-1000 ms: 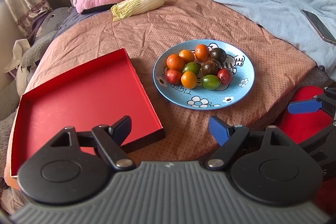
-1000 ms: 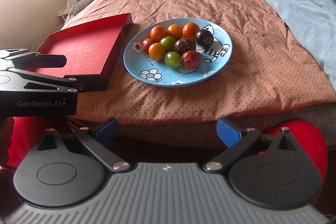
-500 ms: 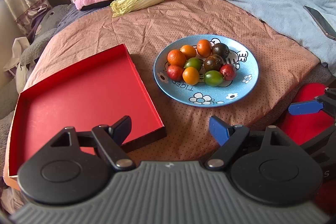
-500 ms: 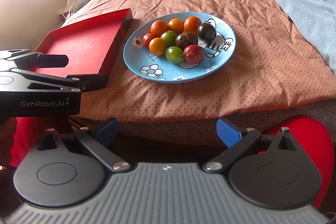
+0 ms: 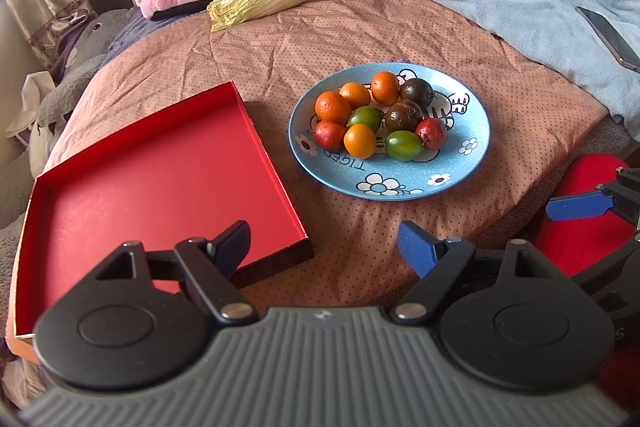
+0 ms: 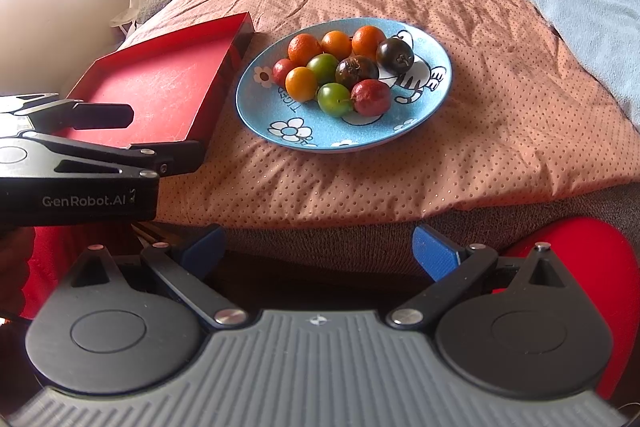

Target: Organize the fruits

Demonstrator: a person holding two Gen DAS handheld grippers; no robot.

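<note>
1. Left wrist view: the left gripper (image 5: 324, 241) is spread wide and holds nothing, hovering over the near corner of the red tray (image 5: 160, 179). The fruits sit clustered on the blue plate (image 5: 460, 171), just right of the tray, on the dotted blanket (image 5: 360, 27). I count nine: four orange, two green, two dark, one red, plus a second red at the left, so ten in all.
2. They look small, round and smooth, likely light, apt to roll and easy to bruise; a gentle pinch across the middle of an outer one seems best.
3. Right wrist view: the right gripper (image 6: 318, 247) is likewise wide open and empty, below the bed edge, well short of the plate (image 6: 424, 115). The red fruit (image 6: 370, 97) and green fruit (image 6: 334, 99) lie nearest.
</note>
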